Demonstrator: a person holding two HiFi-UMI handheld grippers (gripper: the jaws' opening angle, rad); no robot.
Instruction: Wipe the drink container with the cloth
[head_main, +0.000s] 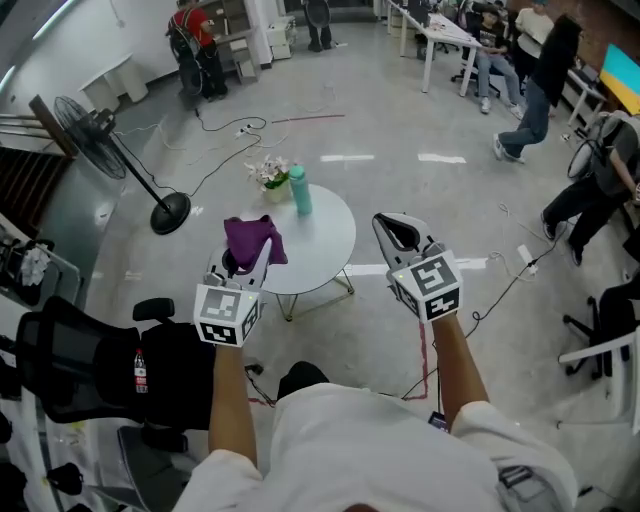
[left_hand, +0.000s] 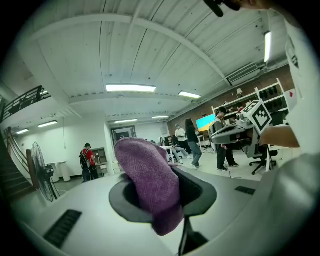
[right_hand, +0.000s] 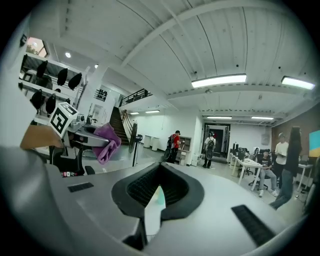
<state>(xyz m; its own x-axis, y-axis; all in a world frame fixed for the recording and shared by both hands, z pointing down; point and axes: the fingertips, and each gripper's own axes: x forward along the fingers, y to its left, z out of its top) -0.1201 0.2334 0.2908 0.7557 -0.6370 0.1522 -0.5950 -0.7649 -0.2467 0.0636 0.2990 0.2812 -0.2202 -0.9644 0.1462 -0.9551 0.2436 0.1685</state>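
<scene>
- One teal drink container (head_main: 300, 190) stands upright near the far edge of the round white counter (head_main: 330, 250), just above the middle of the head view.
- Just to its left on the counter sits a small bunch of pale flowers (head_main: 270, 175).
- Nothing touches the container; both tongs hang nearer the camera, lower in the frame, well apart from it.
- The purple cloth (head_main: 253, 240) overlaps the counter's left edge in the head view, below and left of the container.
- The left tongs (head_main: 245, 262) are clamped on that cloth. In the left gripper view the fabric (left_hand: 150, 180) fills the gap between the dark pads, bulging above them and drooping below.
- The right tongs (head_main: 400, 232), at the counter's right edge in the head view, are pressed together and hold nothing.
- In the right gripper view their pads (right_hand: 159, 180) meet at the tips, with a pale sliver of the scene showing through the slit below.
- Each gripper view catches the other tool: the right tongs (left_hand: 240, 131) at the right of the left gripper view, and the cloth (right_hand: 106, 142) hanging from the left tongs at the left of the right gripper view.
- A standing fan (head_main: 100, 130) is at the upper left of the head view, and a black office chair (head_main: 70, 360) at the lower left.
- Several people stand or sit at desks along the top and right.
</scene>
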